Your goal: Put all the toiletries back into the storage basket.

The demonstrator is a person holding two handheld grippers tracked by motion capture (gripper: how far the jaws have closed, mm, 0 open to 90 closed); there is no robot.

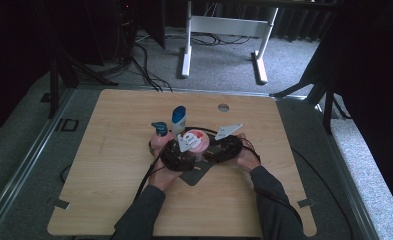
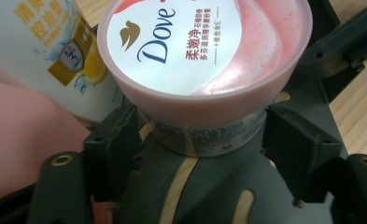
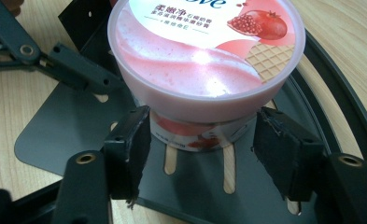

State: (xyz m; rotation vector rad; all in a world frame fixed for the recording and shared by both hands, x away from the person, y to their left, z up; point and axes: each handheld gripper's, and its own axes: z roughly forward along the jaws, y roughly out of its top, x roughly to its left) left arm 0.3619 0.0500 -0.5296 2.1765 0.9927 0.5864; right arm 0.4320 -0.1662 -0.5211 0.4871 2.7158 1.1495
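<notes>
A pink Dove tub with its lid on stands on a dark slotted plate at the table's middle. Both grippers close in on it from the near side. In the left gripper view, my left gripper flanks the tub below the lid rim. The right pad sits at the tub wall and a thin gap shows at the left pad. In the right gripper view, my right gripper has both pads pressed against the tub's body under the lid.
A white bottle with a blue cap stands just behind the tub, close on the left in the left gripper view. A smaller blue-topped item stands left of it. The plate lies on bare wood.
</notes>
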